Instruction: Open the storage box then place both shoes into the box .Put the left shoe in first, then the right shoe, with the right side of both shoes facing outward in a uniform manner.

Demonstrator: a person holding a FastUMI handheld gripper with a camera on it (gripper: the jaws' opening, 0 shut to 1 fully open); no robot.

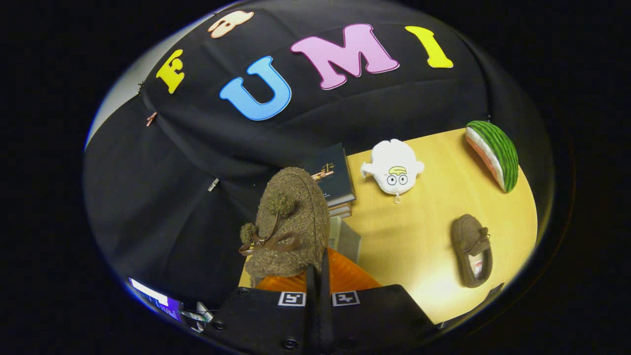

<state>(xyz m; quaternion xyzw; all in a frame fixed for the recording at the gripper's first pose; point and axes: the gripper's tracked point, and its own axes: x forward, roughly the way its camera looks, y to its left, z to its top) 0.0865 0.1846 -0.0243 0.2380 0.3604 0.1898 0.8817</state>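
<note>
Setting: a staged recording booth, not a lived-in room. Black cloth wall [197, 162] draped behind and to the left, pinned in folds. Light wooden counter [424, 231] laid out with household props: stack of books [335, 180] at the far left edge, white plush toy [393, 170] beside it, watermelon-slice cushion [495, 153] far right, brown slipper [472, 250] near right (a second, matching slipper [291, 227] is raised just ahead of the tool [319, 276]). Orange ribbed item [345, 278] underneath.

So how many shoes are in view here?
2. One brown shoe is raised just ahead of the closed gripper; its fingers look pinched on it. The other shoe lies on the table.
</note>
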